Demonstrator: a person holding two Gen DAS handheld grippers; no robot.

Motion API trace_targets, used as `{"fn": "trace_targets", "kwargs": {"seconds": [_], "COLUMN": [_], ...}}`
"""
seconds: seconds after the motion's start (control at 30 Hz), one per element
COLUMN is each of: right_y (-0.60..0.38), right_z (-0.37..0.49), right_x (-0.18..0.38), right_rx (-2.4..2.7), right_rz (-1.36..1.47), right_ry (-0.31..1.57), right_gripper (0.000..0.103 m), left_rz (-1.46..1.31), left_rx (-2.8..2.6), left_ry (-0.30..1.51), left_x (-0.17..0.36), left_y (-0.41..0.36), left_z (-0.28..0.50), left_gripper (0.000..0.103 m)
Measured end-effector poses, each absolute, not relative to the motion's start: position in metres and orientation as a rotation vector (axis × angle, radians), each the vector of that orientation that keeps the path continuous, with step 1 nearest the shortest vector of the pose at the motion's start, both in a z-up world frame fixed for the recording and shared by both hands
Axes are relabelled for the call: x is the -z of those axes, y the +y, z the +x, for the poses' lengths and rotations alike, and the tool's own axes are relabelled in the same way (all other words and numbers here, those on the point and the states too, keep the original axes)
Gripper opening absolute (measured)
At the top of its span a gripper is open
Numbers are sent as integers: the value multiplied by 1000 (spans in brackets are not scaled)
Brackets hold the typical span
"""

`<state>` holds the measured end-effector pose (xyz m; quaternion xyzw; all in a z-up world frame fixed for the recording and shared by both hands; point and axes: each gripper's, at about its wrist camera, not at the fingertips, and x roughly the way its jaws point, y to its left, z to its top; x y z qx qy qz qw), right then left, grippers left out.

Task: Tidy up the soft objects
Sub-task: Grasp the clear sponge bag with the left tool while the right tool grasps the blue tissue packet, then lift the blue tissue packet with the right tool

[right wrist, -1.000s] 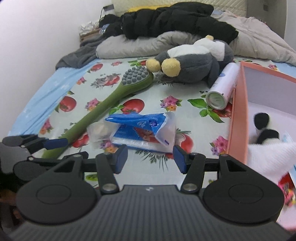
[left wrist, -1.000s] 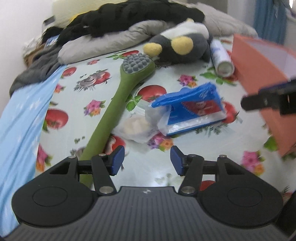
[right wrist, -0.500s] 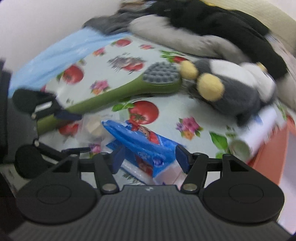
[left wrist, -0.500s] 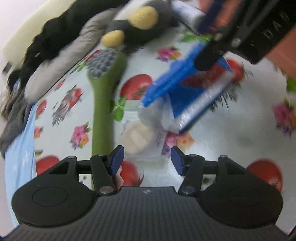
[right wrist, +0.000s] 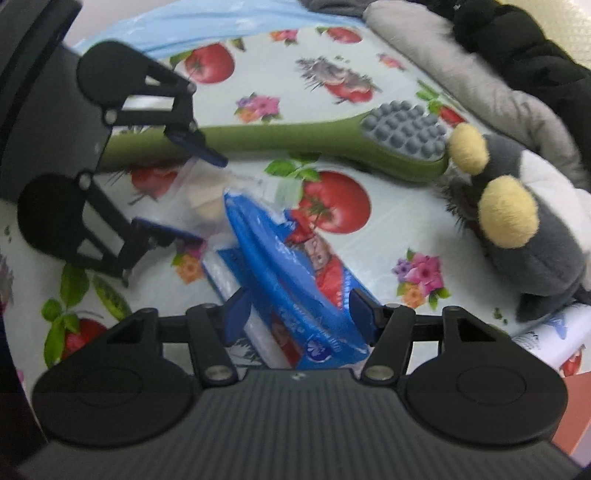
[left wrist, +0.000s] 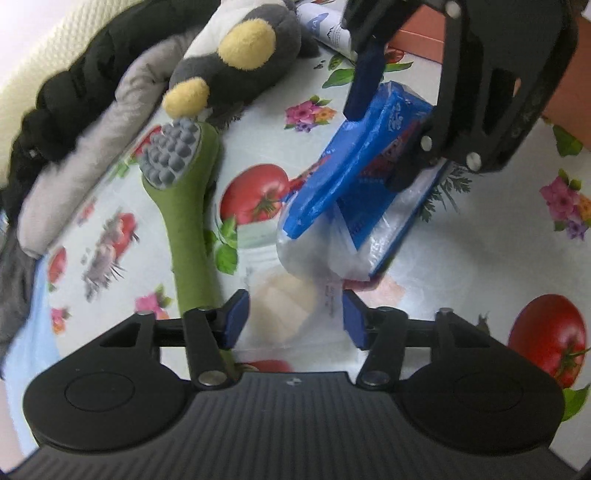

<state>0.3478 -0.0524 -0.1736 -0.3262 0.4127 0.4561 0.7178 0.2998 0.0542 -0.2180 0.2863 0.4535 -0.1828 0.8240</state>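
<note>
A blue tissue pack [left wrist: 369, 162] lies on the tomato-print sheet [left wrist: 461, 258]. My right gripper [right wrist: 301, 314] is open with its jaws on either side of the blue pack [right wrist: 291, 273]. It also shows in the left wrist view [left wrist: 384, 122]. A clear bag with a pale soft lump [left wrist: 291, 299] lies next to the pack. My left gripper [left wrist: 293, 317] is open with its jaws on either side of that bag. It also shows in the right wrist view [right wrist: 188, 192]. A grey plush toy [right wrist: 517, 225] with yellow feet lies beyond.
A long green plush brush [left wrist: 184, 206] lies left of the bag. A white tube [left wrist: 328, 29] and an orange box [left wrist: 417, 33] are at the far right. Grey and black bedding [left wrist: 92, 103] is piled at the back.
Both grippers have moved in low over the sheet. The right one now straddles the blue pack and the left one straddles the clear bag. Both stay open.
</note>
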Motion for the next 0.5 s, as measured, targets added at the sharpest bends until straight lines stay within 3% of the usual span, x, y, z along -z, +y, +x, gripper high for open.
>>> {"fn": "trace_targets", "kwargs": {"seconds": [0.07,0.13,0.2,0.23,0.3,0.5], "right_y": [-53,-54,-55,-56,-58,-70], "right_z": [349,353,350,349,347,334], "right_x": [173,170,166,164,157,130], "right_rx": [-1013,-1005,-1003,-1003,-994,-932], "right_rz": [-715,-675,-665,-664,-643,-562], "right_ry": [904,919,909,903,891,850], "right_gripper": [49,25,20,15,11,7], "left_rz": [525,487,495,487,469,324], "left_rx": [384,377,367,357,333,253], "left_ry": [1006,1026,1028,1030,1027,1005], "left_x": [217,216,216,215,213,196], "left_y": [59,61,59,58,58,59], "left_z": [303,304,301,299,296,279], "left_gripper": [49,38,24,22,13,8]}}
